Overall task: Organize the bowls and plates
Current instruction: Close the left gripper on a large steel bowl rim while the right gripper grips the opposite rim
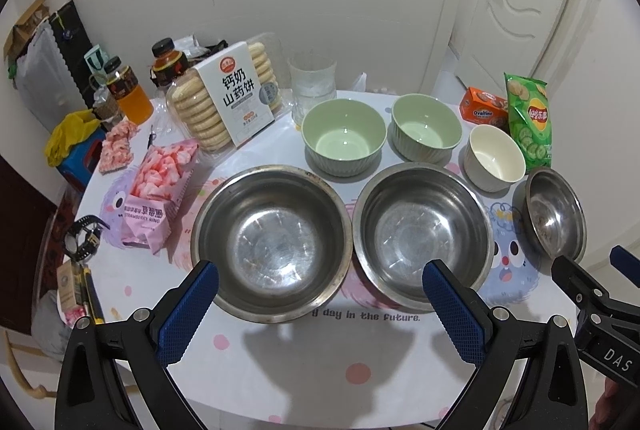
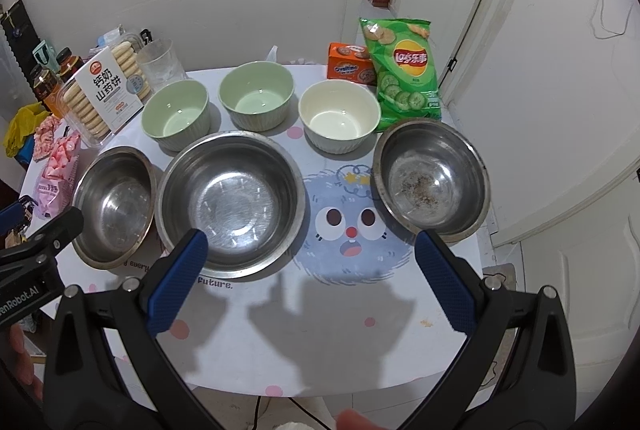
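Three steel bowls stand in a front row on the table: a left steel bowl [image 1: 272, 242] [image 2: 116, 203], a middle steel bowl [image 1: 422, 232] [image 2: 230, 201] and a smaller right steel bowl [image 1: 554, 211] [image 2: 432, 177] with specks inside. Behind them are two green ribbed bowls [image 1: 344, 135] [image 2: 176, 119], [image 1: 426, 127] [image 2: 256, 93] and a cream ribbed bowl [image 1: 494, 157] [image 2: 340, 115]. My left gripper [image 1: 320, 304] hovers open before the two larger steel bowls, holding nothing. My right gripper [image 2: 314, 276] hangs open over the blue cartoon print, also holding nothing.
Snacks crowd the back and left: a biscuit box [image 1: 228, 93], pink strawberry ring bags [image 1: 156, 189], juice bottles [image 1: 128, 89], a glass [image 1: 312, 81], an orange Ovaltine box [image 2: 352, 67] and a green chips bag [image 2: 404, 69]. A watch [image 1: 86, 238] lies at the table's left edge.
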